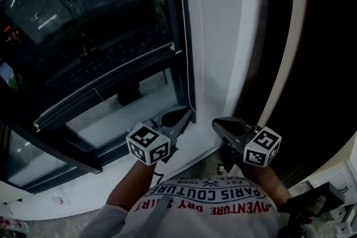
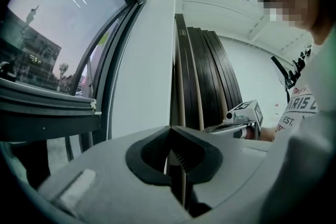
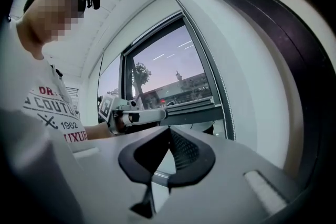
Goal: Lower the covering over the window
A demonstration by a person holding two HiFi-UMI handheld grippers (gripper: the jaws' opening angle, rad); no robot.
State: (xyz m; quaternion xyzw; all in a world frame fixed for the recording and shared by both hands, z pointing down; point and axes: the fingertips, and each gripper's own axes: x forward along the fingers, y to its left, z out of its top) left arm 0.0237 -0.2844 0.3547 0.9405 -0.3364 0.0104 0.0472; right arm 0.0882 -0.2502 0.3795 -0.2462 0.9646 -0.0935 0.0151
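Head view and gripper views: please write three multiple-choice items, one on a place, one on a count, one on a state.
1. Where does the bead chain hang? A. Along the right side of the window frame. B. Across the glass. C. From a gripper.
2. How many marker cubes show in the head view? A. One. B. Two. C. Three.
3. How do the left gripper's jaws stand? A. Wide apart. B. Shut on the chain. C. Shut, nothing between.
1 A, it runs between frame and white wall; 2 B, one sits on each gripper; 3 C, its own view shows the jaws together, empty.
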